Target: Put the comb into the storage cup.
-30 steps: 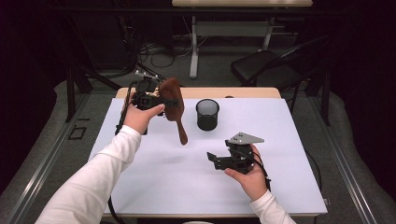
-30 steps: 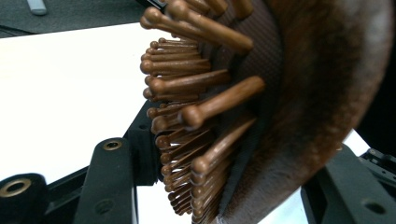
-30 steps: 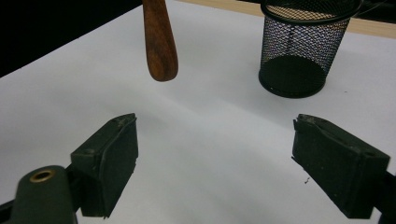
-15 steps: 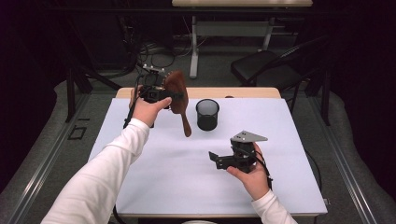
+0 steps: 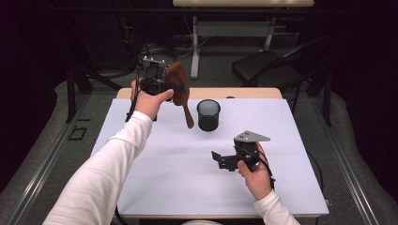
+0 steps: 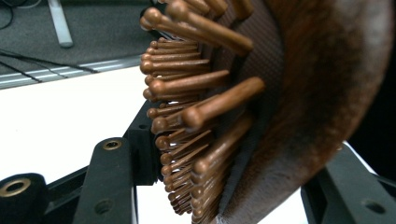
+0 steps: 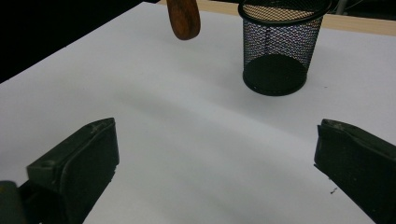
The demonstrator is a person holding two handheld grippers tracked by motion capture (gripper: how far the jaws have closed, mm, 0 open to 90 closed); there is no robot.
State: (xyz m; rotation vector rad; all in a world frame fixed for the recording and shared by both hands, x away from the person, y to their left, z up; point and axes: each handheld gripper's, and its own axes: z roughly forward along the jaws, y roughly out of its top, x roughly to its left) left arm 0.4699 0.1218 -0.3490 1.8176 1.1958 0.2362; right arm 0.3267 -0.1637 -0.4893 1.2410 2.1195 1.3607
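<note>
Brown wooden hairbrush (image 5: 179, 86) is off the table, clamped by its head in your left gripper (image 5: 174, 87), handle hanging down and tilted toward the black mesh cup (image 5: 208, 115). In the left gripper view the jaws close on the head with the bristle pins (image 6: 196, 93) pointing at one jaw, so one pad seems to bear on pins or the cushion, not on solid wood.

Risks, as judged from this position:

- Grip slip. Pins flex; if that jaw sits on them, the head may rotate in the jaws and the handle could swing. Cause: soft contact on one side, long lever below.
- Cup tip-over. The cup stands free on the white table (image 5: 155, 187), light and open-topped. If the handle tip (image 7: 183, 18) meets the rim off-centre or at this tilt, it could push the cup over or skate it away. Bring the handle nearer upright and over the opening before lowering.
- No bracing. Your right gripper (image 5: 220, 161) rests low over the table nearer you, apart from the cup, jaws spread wide with nothing between them. It has just been opening. It could steady the cup; swung in carelessly, a jaw could knock it.
</note>
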